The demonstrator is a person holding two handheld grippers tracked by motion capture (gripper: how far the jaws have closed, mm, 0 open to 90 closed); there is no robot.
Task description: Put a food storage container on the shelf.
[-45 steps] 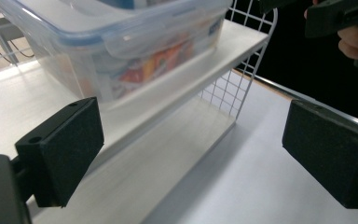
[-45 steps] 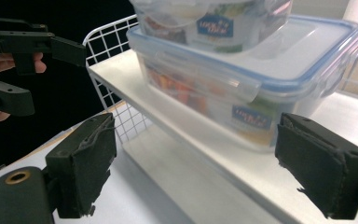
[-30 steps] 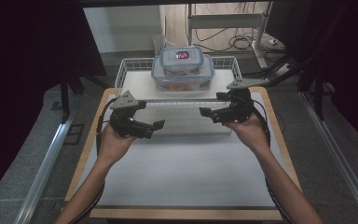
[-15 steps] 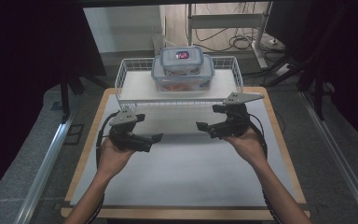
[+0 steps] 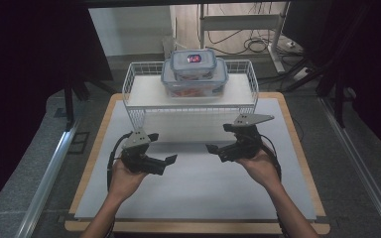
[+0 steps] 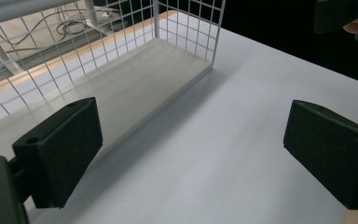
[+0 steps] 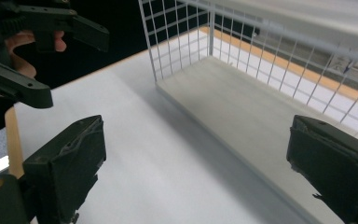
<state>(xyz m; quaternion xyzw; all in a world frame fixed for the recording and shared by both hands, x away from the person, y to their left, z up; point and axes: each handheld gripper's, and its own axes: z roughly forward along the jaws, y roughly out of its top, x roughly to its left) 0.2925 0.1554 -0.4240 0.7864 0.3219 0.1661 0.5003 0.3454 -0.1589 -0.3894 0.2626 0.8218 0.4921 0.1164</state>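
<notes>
The 2 stacked boxes [image 5: 194, 73] sit on top of the wire rack [image 5: 134, 82] at the far side of the worktop [image 5: 198, 193], small box on the large one, well apart from both tongs. I'd guess they are up there to keep the shelf below free. The left tongs [image 5: 166, 161] and right tongs [image 5: 214, 148] hover low over the white sheet in front of the rack, both spread wide and holding nothing, tips turned toward each other. From above I see the boxes and both hands. The left gripper view gives the rack's bare lower shelf [image 6: 121, 88] close up; the right gripper view adds the left tongs [image 7: 63, 60] across the sheet.
</notes>
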